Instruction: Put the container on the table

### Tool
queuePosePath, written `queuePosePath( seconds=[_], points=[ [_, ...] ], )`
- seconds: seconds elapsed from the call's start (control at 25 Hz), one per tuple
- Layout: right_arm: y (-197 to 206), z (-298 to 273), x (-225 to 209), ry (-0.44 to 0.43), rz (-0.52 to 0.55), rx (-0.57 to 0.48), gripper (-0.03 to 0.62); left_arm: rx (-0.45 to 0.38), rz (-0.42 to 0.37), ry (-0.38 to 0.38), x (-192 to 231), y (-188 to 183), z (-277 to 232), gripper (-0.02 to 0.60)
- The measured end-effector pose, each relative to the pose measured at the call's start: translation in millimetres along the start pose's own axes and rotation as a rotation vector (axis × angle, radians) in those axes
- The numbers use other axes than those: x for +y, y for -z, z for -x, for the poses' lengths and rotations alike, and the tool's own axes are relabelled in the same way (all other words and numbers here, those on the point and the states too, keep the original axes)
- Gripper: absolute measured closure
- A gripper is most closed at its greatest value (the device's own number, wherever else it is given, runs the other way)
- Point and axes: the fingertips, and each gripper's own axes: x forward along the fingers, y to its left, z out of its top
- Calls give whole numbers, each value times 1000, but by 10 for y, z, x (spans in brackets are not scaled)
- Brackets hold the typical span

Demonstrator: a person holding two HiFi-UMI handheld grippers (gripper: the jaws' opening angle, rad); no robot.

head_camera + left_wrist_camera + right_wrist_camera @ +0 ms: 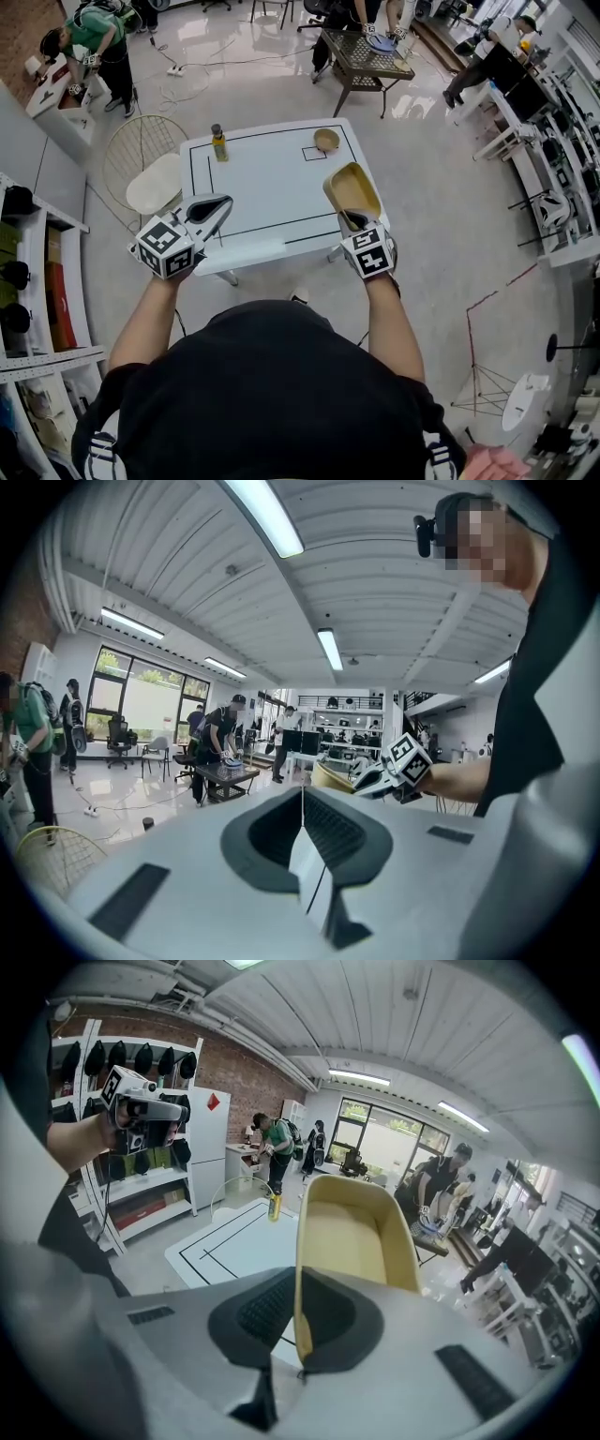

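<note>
Right tongs (pixel 298 1333) pinch container (pixel 349 1230) rim (unclear overhead); left tongs (pixel 303 829) closed.

Left gripper (pixel 214 208) closed (empty), right gripper (pixel 353 223) clamped.

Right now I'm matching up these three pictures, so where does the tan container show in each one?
Head view: tan container right of centre, gripped by the right gripper over the white table's right edge.
Left gripper view: a sliver at centre, beyond the empty left gripper.
Right gripper view: centre, clamped by its rim.
Shared landmark: person in green top.
</note>
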Motion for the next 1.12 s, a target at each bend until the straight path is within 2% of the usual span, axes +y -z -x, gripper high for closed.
queuePosePath(
  seconds=[0.76, 1.12],
  points=[
    [3, -621, -491, -107, 42, 8, 580, 16, 35, -78, 310, 111, -578, 574],
    [-57, -836, -699, -161, 68, 15, 580, 14, 55, -144, 498, 48, -720, 574]
  ],
)
